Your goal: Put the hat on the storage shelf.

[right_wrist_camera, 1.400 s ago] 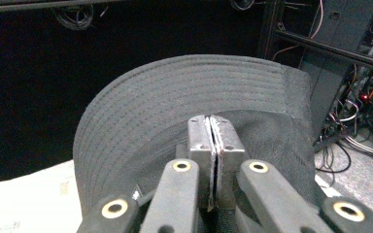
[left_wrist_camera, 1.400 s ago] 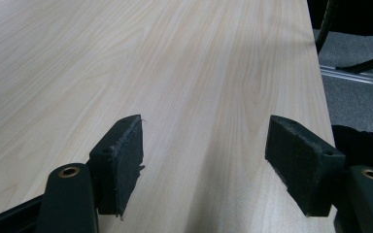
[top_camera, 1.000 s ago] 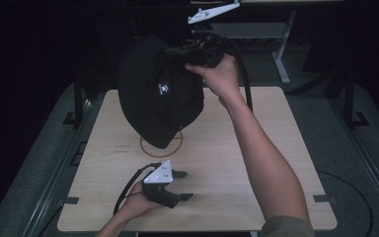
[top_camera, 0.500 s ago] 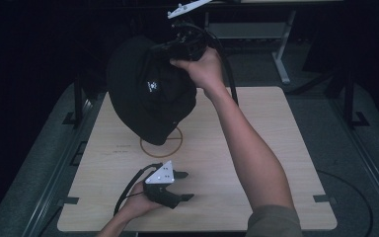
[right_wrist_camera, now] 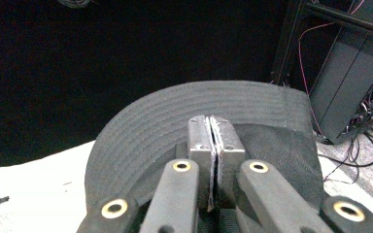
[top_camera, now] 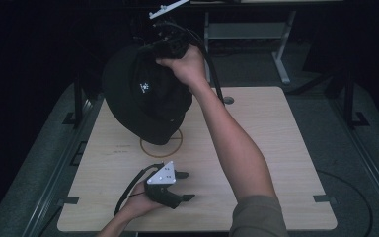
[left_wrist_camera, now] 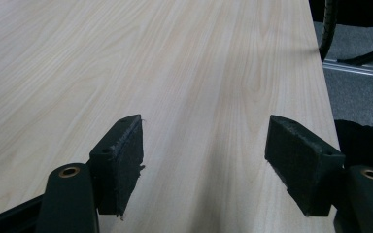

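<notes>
The hat (top_camera: pixel 145 103) is black with a small white emblem and ringed stitching across its brim. The worktop (top_camera: pixel 256 148) is pale wood grain bearing a thin orange circle (top_camera: pixel 161 144). The left gripper (top_camera: pixel 183 186) is black under a light grey plate.

Matt black cloth hat (top_camera: pixel 145 106), its brim (right_wrist_camera: pixel 184 116) ridged with stitched rows; pale, smooth wood-grain table (left_wrist_camera: pixel 126 63); rough, frayed black pads (left_wrist_camera: pixel 124 160) on the left gripper's jaws.
</notes>
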The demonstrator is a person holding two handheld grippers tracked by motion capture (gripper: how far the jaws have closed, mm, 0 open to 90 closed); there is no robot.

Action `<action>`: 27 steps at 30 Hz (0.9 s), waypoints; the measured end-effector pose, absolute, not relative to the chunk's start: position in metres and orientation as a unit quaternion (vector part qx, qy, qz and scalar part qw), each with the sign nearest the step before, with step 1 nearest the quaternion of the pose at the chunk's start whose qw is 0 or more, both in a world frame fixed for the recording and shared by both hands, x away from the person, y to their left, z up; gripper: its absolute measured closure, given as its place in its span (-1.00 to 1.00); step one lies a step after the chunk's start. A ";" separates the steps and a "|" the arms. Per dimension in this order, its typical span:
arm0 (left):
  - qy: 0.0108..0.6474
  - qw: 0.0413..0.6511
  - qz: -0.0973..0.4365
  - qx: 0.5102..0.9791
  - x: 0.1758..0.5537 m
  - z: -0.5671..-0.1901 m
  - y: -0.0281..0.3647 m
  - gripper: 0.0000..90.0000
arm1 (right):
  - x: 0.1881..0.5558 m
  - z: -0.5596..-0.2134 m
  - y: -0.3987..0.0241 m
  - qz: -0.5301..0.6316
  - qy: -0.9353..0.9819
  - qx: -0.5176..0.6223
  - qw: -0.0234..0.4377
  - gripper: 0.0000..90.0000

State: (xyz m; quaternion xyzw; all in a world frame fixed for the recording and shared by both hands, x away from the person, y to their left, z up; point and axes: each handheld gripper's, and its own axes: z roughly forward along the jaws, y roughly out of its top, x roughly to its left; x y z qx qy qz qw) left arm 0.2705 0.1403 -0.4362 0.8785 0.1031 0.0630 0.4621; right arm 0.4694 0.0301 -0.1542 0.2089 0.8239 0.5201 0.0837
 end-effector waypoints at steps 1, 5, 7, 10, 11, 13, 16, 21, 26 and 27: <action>0.102 0.462 0.063 0.879 0.270 -0.437 0.140 -0.34 | 0.470 -0.155 0.032 0.518 0.825 0.211 0.085 0.96; 0.096 0.460 0.068 0.880 0.269 -0.437 0.137 -0.34 | 0.477 -0.157 0.042 0.507 0.831 0.213 0.086 0.96; 0.095 0.460 0.069 0.880 0.269 -0.437 0.136 -0.34 | 0.480 -0.159 0.047 0.502 0.834 0.214 0.086 0.96; 0.095 0.462 0.070 0.879 0.269 -0.438 0.136 -0.34 | 0.485 -0.162 0.054 0.494 0.837 0.218 0.086 0.96; 0.095 0.462 0.070 0.879 0.269 -0.438 0.136 -0.34 | 0.487 -0.164 0.057 0.490 0.839 0.218 0.087 0.96; 0.092 0.460 0.070 0.881 0.269 -0.437 0.136 -0.34 | 0.490 -0.167 0.061 0.486 0.840 0.226 0.081 0.96; 0.088 0.456 0.072 0.883 0.268 -0.437 0.135 -0.34 | 0.496 -0.173 0.067 0.473 0.848 0.227 0.083 0.96; 0.088 0.460 0.065 0.881 0.266 -0.435 0.132 -0.34 | 0.501 -0.183 0.082 0.445 0.862 0.224 0.094 0.92; 0.081 0.458 0.064 0.883 0.262 -0.435 0.129 -0.34 | 0.504 -0.189 0.083 0.450 0.857 0.240 0.075 0.32; 0.081 0.457 0.062 0.883 0.262 -0.436 0.129 -0.34 | 0.504 -0.188 0.081 0.452 0.857 0.238 0.073 0.28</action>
